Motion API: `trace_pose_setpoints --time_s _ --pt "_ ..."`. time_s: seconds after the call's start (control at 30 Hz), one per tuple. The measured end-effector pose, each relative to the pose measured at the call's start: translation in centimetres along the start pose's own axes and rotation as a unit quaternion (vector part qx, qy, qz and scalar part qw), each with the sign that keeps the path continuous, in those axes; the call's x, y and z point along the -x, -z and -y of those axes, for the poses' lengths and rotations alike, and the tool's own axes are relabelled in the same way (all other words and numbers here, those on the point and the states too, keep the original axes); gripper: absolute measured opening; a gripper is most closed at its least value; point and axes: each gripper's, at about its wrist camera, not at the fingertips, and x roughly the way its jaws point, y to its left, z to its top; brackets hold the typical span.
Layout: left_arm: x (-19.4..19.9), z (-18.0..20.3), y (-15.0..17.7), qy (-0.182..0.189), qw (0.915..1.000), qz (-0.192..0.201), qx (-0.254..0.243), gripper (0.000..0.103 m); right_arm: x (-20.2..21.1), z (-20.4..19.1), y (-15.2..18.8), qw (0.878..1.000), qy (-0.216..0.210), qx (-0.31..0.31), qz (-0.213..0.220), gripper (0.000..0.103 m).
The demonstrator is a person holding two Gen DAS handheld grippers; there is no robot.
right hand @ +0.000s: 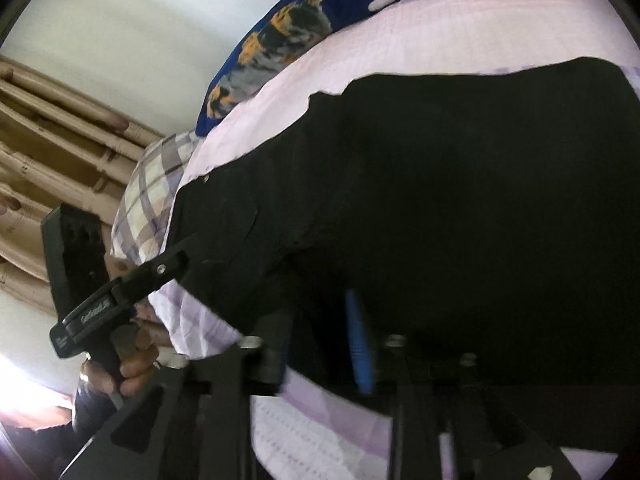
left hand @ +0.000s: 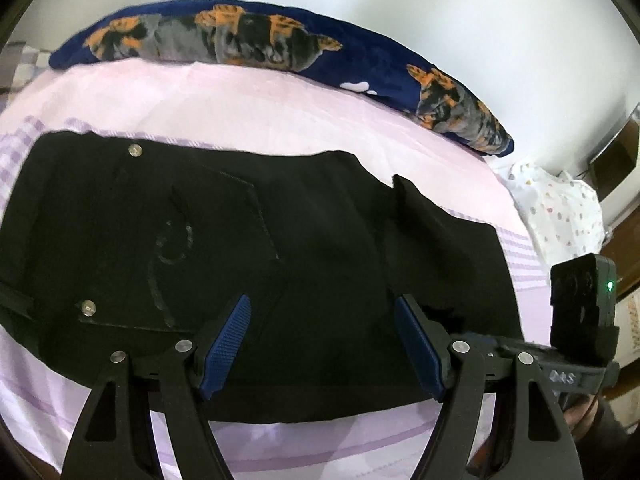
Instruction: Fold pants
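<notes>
Black pants point(left hand: 280, 240) lie folded across a lilac bed sheet point(left hand: 240, 104), with a back pocket and two metal rivets facing up. My left gripper point(left hand: 322, 344) hovers over the near edge of the pants. It is open, and its blue pads point(left hand: 226, 344) are wide apart with nothing between them. In the blurred right wrist view the pants point(right hand: 440, 200) fill the middle. My right gripper point(right hand: 320, 344) is above their near edge with its jaws apart, one blue pad point(right hand: 360, 344) showing, and no cloth pinched. A hand point(right hand: 132, 356) holds the left gripper's handle at the left.
A dark blue blanket with a dog print point(left hand: 240, 36) runs along the far side of the bed against a white wall. A checked pillow point(right hand: 148, 200) lies at one end and a white dotted cloth point(left hand: 560, 208) at the other. Beige curtains point(right hand: 48, 140) hang beyond.
</notes>
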Motion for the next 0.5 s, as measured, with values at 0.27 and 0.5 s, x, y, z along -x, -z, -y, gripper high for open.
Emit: trace_pose_setpoints --time_s 0.27,0.5 --pt "-0.9 0.7 0.2 0.073 0.9961 -0.042 0.023 0.075 4.6 0.3 -0.1 0.994 0.043 -0.045 0.088 0.049" --pt "-3.5 0.8 0.1 0.151 0.9786 -0.116 0.08 0.071 8.6 2.6 0.6 0.975 0.048 -0.13 0.176 0.055"
